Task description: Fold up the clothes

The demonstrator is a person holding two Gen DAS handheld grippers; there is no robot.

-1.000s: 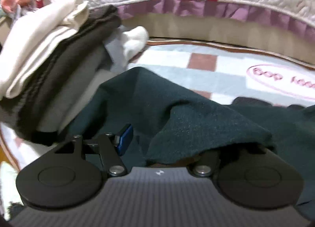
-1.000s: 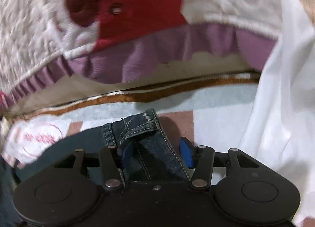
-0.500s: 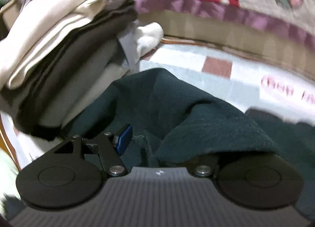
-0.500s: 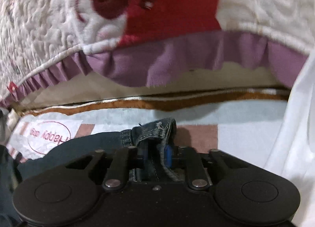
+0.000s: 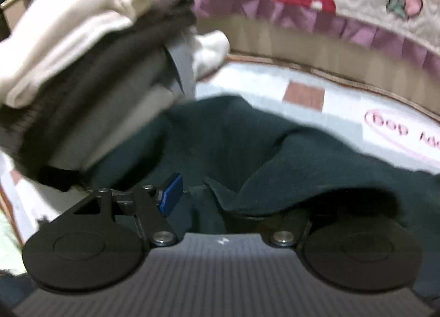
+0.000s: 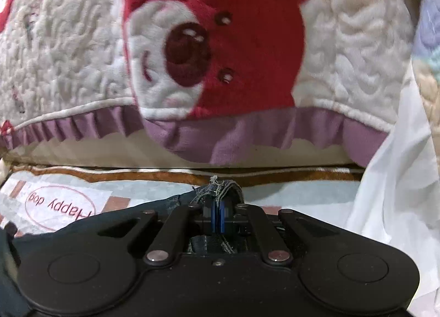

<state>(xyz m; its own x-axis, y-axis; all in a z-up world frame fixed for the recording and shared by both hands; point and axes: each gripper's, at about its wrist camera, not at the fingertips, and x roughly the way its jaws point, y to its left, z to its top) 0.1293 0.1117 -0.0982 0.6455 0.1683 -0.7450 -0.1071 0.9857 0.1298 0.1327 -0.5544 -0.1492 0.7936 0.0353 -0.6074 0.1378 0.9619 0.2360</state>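
We held the right gripper [image 6: 217, 218] clamped on the jeans [image 6: 220, 187], its jaws having just closed further on a stitched denim edge. We judged this a corner grip for carrying the fold.

The left gripper [image 5: 222, 201] had just been closing, with a dark fold [image 5: 316, 179] of what we took to be the same jeans between its jaws. Its blue pad [image 5: 172, 193] stood clear of the fabric, and the other finger lay hidden under the fold, so there was no firm hold.

The jeans lay spread on the mat [image 6: 302, 193], which gave a flat base. Beyond, at the left, sat a stack [image 5: 82, 69] of folded clothes, probably the destination. The quilt [image 6: 82, 55] hung behind.
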